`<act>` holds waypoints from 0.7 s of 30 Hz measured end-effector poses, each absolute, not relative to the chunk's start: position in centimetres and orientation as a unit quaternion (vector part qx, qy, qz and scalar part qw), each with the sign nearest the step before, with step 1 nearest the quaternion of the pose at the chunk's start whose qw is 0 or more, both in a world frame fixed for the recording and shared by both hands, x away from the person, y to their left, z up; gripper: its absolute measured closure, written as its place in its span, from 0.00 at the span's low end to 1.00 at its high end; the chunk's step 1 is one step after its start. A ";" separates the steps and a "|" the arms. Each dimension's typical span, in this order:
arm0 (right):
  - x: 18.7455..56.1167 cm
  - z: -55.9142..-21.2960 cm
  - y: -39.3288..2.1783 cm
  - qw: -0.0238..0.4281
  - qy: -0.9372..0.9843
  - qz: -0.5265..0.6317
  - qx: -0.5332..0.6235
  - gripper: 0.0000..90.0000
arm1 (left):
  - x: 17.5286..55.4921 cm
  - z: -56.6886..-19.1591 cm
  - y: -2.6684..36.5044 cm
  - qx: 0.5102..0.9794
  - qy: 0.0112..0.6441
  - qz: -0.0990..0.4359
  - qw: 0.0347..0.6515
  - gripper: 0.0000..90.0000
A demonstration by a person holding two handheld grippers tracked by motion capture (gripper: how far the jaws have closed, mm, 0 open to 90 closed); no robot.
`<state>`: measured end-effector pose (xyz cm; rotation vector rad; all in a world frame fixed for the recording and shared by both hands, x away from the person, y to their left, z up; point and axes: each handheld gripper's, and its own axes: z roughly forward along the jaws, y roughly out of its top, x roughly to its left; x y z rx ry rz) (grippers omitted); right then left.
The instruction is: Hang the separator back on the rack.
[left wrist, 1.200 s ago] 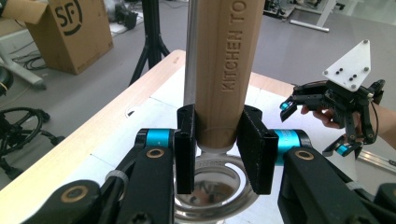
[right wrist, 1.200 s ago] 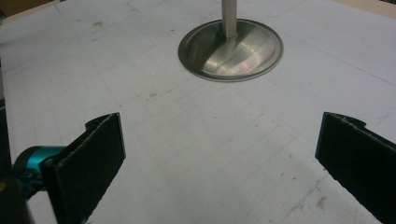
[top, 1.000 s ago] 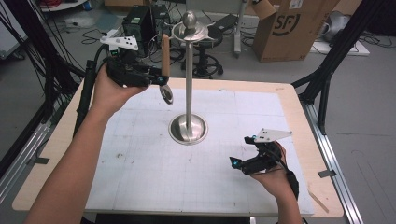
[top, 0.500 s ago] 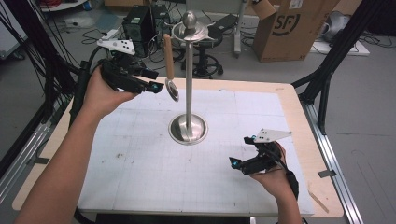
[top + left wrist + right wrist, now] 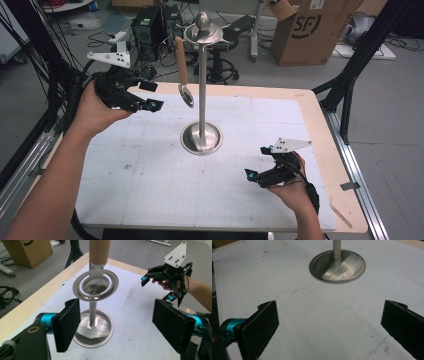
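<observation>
A steel stand (image 5: 202,85) with a round base (image 5: 201,139) rises at the middle of the white gridded mat (image 5: 150,190). From its top disc hangs a utensil with a wooden handle (image 5: 181,60) and a round metal head (image 5: 187,95). My left gripper (image 5: 152,95) is in the air left of the utensil, apart from it. Its jaws have just been opening and nothing is between them. In the left gripper view the metal head (image 5: 95,286) hangs just beyond the left gripper (image 5: 117,312). My right gripper (image 5: 256,162) rests open near the mat's front right, facing the base (image 5: 337,265).
A wooden table edge (image 5: 320,130) frames the mat. Behind the table are a cardboard box (image 5: 310,30), a black equipment case (image 5: 150,25) and cables on the floor. Black frame legs (image 5: 350,85) stand at the right.
My left gripper has let go of the utensil's head, spread its jaws and drawn back to the left. The utensil now hangs free from the stand. The right gripper has not moved.
</observation>
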<state>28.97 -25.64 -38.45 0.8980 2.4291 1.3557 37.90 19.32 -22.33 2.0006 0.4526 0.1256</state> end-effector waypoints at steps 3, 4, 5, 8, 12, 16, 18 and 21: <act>29.0 -38.5 -25.6 0.108 0.826 0.461 0.307 0.00 | 37.4 -22.7 20.0 0.829 0.192 0.052 0.523 0.22; 29.0 -38.5 -25.6 0.108 0.826 0.460 0.306 0.00 | 37.3 -22.8 20.3 0.826 0.193 0.050 0.528 0.21; 29.0 -38.5 -25.6 0.108 0.826 0.460 0.306 0.00 | 37.2 -23.0 20.5 0.825 0.192 0.046 0.529 0.21; 29.0 -38.5 -25.5 0.107 0.827 0.458 0.308 0.00 | 36.8 -23.5 20.9 0.827 0.194 0.042 0.526 0.16; 29.0 -38.5 -25.5 0.107 0.827 0.458 0.307 0.00 | 36.2 -24.2 21.0 0.829 0.188 0.037 0.525 0.14; 28.9 -38.4 -25.6 0.108 0.825 0.462 0.305 0.00 | 35.4 -25.1 21.3 0.833 0.178 0.031 0.523 0.13; 29.0 -38.4 -25.6 0.109 0.826 0.462 0.305 0.00 | 35.1 -25.5 21.5 0.834 0.179 0.034 0.520 0.10; 28.9 -38.4 -25.5 0.108 0.826 0.461 0.306 0.00 | 34.6 -26.0 22.0 0.834 0.176 0.033 0.522 0.09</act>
